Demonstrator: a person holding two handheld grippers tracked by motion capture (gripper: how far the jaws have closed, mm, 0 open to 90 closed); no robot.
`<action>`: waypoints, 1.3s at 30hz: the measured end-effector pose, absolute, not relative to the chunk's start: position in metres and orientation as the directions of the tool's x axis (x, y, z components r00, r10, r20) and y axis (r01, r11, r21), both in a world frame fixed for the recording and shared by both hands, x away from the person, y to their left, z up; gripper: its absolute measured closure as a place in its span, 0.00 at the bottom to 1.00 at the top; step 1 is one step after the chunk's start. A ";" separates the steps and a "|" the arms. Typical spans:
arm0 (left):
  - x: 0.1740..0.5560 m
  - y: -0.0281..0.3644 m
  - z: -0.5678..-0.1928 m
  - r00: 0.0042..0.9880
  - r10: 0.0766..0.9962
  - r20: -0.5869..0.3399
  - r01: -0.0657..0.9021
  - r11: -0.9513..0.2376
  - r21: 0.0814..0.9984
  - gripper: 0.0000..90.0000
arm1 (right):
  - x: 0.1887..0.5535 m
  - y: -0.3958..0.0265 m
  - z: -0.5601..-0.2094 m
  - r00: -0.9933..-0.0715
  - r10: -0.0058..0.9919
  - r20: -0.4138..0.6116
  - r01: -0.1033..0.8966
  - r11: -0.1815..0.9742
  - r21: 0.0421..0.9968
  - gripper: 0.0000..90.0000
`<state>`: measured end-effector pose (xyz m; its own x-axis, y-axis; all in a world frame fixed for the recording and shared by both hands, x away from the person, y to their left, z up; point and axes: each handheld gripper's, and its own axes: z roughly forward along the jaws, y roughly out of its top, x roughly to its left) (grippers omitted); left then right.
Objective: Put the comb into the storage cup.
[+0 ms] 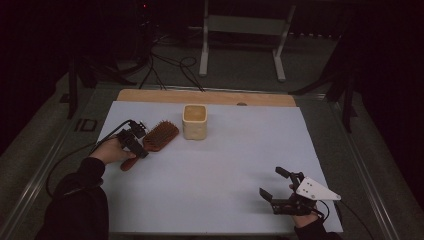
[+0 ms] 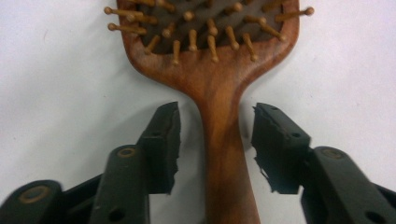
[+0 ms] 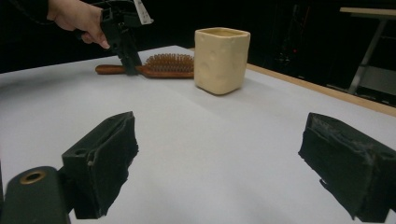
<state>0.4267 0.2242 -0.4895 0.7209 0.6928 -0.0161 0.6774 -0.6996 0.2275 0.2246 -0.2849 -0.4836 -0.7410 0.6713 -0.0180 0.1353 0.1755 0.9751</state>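
Covering most of the table (image 1: 210, 200) is a white sheet. The cream square cup (image 1: 195, 121) stands just beside the wooden hairbrush (image 2: 210, 56), which lies flat. Left claw (image 2: 215, 140) straddles the brush handle, jaws narrowly apart and not touching — closing off-centre could skew the brush into the cup. Right claw (image 3: 219, 163) gapes wide, empty, well apart.

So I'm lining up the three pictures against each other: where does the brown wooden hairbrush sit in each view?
High view: the brown wooden hairbrush lies left of centre on the white sheet, left gripper over its handle.
Left gripper view: top centre, handle running down between the open jaws.
Right gripper view: far upper left.
Shared landmark: the cream square cup, just right of the brush in the high and right gripper views.
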 end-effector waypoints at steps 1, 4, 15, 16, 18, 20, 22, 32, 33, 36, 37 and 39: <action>0.427 0.224 -0.490 0.721 0.693 -0.014 0.677 -0.700 0.225 0.60 | 0.225 -0.285 -0.484 -0.742 0.670 -0.017 0.136 0.175 0.975 0.12; 0.428 0.222 -0.491 0.725 0.689 -0.017 0.675 -0.705 0.219 0.63 | 0.225 -0.285 -0.483 -0.742 0.670 -0.020 0.132 0.175 0.976 0.12; 0.431 0.218 -0.491 0.714 0.700 -0.022 0.691 -0.700 0.182 0.72 | 0.224 -0.284 -0.483 -0.743 0.669 -0.024 0.129 0.178 0.976 0.12; 0.431 0.216 -0.491 0.704 0.710 -0.021 0.702 -0.691 0.174 0.73 | 0.224 -0.284 -0.483 -0.744 0.668 -0.024 0.129 0.179 0.975 0.12; 0.431 0.217 -0.491 0.696 0.717 -0.024 0.709 -0.683 0.175 0.75 | 0.224 -0.284 -0.483 -0.744 0.668 -0.022 0.132 0.179 0.975 0.12; 0.430 0.219 -0.491 0.677 0.736 -0.032 0.727 -0.661 0.186 0.79 | 0.224 -0.284 -0.483 -0.743 0.668 -0.024 0.129 0.178 0.976 0.12; 0.429 0.220 -0.492 0.673 0.739 -0.032 0.729 -0.655 0.198 0.81 | 0.224 -0.284 -0.483 -0.743 0.669 -0.025 0.131 0.181 0.975 0.12; 0.424 0.221 -0.492 0.643 0.766 -0.025 0.749 -0.621 0.232 0.81 | 0.225 -0.285 -0.483 -0.741 0.671 -0.022 0.132 0.177 0.975 0.12; 0.423 0.222 -0.493 0.636 0.771 -0.030 0.753 -0.612 0.242 0.81 | 0.225 -0.285 -0.483 -0.740 0.673 -0.020 0.133 0.176 0.975 0.12; 0.421 0.224 -0.493 0.626 0.779 -0.033 0.757 -0.597 0.266 0.82 | 0.225 -0.285 -0.483 -0.739 0.673 -0.024 0.129 0.176 0.976 0.12; 0.420 0.225 -0.493 0.628 0.778 -0.031 0.753 -0.598 0.274 0.82 | 0.225 -0.285 -0.483 -0.739 0.673 -0.023 0.130 0.177 0.976 0.12; 0.418 0.225 -0.493 0.619 0.785 -0.029 0.757 -0.586 0.288 0.82 | 0.225 -0.285 -0.483 -0.738 0.674 -0.020 0.132 0.174 0.976 0.12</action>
